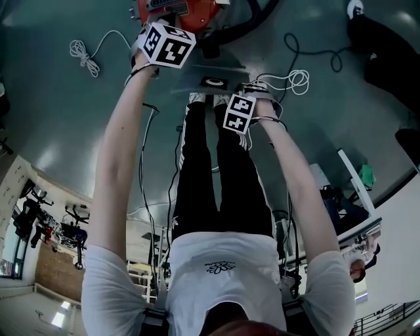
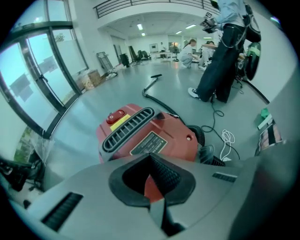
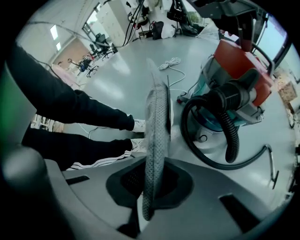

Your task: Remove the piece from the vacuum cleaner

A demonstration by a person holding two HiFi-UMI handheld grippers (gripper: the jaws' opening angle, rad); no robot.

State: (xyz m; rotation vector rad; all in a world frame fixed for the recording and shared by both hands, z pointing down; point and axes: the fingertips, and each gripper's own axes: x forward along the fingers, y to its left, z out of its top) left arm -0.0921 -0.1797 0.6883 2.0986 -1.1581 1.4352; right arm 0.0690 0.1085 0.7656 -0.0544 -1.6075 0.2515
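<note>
1. One vacuum cleaner (image 1: 176, 12) stands on the grey floor. It has a red top with a slatted vent and a red switch, over a teal drum.
2. One piece (image 3: 157, 136) is off the machine. It is a flat grey panel with a fine mesh texture, and the head view shows a dark oval opening in it.
3. There are two grippers, each with one marker cube: the left cube (image 1: 169, 44) and the right cube (image 1: 239, 113).
4. There is one black ribbed hose (image 3: 226, 126). It is plugged into the front of the drum and loops out over the floor.
5. Two coils of white cord lie on the floor, one far left (image 1: 82, 52) and one just right of the piece (image 1: 296, 80). A black cable (image 1: 308, 56) lies beyond the second coil.
6. The teal drum is the only container. I cannot tell what is inside it.
7. The right gripper (image 3: 152, 178) is clamped on the piece, which runs edge-on and upright straight out between its jaws.
8. The left gripper (image 2: 151, 160) has its jaws drawn together at the tips with nothing held. It points at the red top, close to it.
9. The piece hangs in the air between the two grippers, above the person's white shoes. It is near the vacuum cleaner but apart from it, and the left gripper is not touching it.
</note>
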